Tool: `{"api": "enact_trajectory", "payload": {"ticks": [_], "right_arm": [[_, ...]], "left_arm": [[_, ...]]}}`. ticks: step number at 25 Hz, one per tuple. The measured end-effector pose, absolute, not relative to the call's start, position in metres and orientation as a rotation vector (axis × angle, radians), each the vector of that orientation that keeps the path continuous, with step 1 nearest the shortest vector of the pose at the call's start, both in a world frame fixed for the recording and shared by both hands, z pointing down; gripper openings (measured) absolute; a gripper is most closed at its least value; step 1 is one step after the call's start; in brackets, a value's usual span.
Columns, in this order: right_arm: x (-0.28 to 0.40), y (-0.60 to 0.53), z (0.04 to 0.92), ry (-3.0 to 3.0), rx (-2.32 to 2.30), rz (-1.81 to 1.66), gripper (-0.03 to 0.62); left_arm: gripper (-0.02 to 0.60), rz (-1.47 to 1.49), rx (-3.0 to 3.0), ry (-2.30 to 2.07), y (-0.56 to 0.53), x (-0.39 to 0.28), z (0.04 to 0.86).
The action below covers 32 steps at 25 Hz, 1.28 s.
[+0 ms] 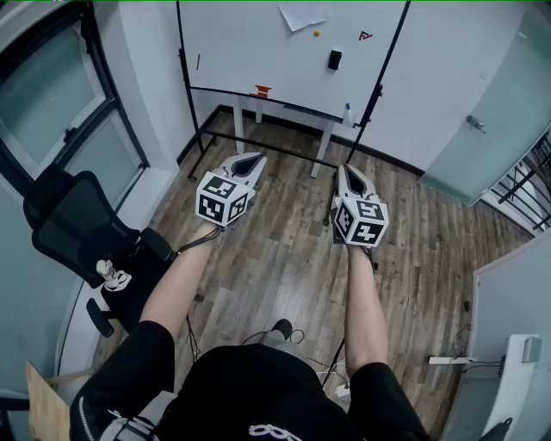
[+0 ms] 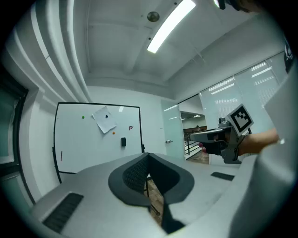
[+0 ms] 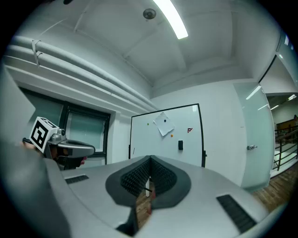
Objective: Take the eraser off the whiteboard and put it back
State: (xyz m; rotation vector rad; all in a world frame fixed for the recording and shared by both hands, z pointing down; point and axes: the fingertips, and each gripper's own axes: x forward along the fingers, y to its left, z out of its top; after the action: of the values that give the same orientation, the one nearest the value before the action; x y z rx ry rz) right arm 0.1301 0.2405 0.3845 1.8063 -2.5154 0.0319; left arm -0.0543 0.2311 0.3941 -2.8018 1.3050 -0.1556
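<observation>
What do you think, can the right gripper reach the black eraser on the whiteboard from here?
Probably not yet. The right gripper hangs well short of the whiteboard, with wooden floor between, and its jaws are shut. Nothing seems to block the eraser, so stepping closer should do.

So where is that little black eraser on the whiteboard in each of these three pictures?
Head view: the eraser is near the top, right of centre, on the whiteboard.
Left gripper view: eraser left of centre, just below mid-height.
Right gripper view: eraser right of centre, just below mid-height.
Shared landmark: the tilted sheet of paper, always up-left of the eraser.
</observation>
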Motion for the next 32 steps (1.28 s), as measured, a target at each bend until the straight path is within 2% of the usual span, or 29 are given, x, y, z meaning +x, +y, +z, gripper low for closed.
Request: {"api": "enact_trajectory", "payload": {"ticks": [16, 32], "right_arm": [[0.198, 0.145, 0.398, -2.552, 1.746, 0.042, 0.021], [0.210, 0.046, 0.415, -2.530, 1.732, 0.058, 0.021]], "left_arm": [[0.009, -0.167, -2.781, 1.375, 0.142, 0.013, 0.397], [0.009, -0.176, -2.795, 1.411, 0.034, 0.024, 0.413]]}}
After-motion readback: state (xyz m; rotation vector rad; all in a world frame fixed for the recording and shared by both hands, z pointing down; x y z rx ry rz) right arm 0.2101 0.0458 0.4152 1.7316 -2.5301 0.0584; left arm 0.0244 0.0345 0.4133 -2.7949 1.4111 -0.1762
